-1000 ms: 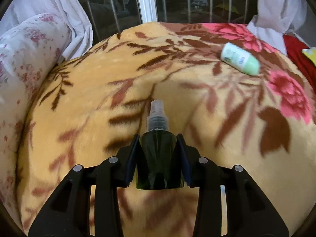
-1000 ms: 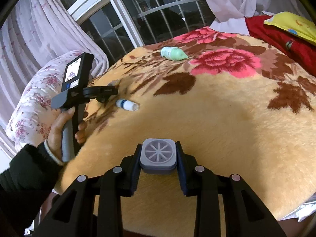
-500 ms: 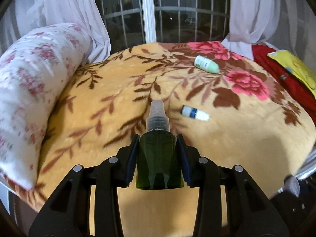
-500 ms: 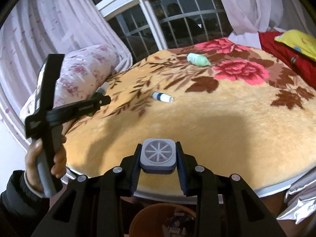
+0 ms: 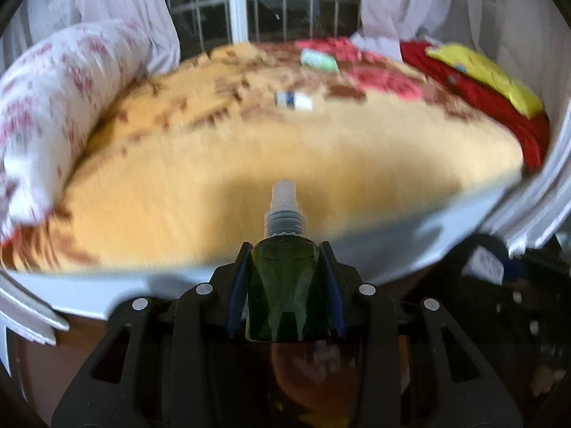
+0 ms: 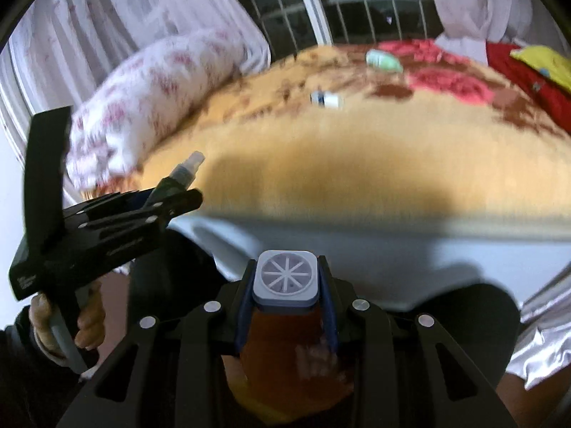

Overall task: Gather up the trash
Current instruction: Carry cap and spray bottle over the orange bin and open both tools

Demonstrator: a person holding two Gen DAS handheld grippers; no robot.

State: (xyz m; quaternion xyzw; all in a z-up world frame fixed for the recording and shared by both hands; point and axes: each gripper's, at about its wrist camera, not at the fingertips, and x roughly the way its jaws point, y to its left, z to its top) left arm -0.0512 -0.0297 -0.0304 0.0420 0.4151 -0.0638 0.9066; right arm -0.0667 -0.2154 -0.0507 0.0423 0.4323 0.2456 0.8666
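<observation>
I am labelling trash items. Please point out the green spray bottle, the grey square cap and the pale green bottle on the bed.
green spray bottle (image 5: 289, 285), left wrist view, body.
grey square cap (image 6: 285, 276), right wrist view, top.
pale green bottle (image 6: 384, 61), right wrist view, side.

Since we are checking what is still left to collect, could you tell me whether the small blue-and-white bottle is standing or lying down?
Lying down: the small blue-and-white bottle rests on its side on the blanket.

Barred dark window (image 5: 232, 3), white curtains (image 5: 403, 3), bed under orange floral blanket (image 5: 249, 149).
</observation>
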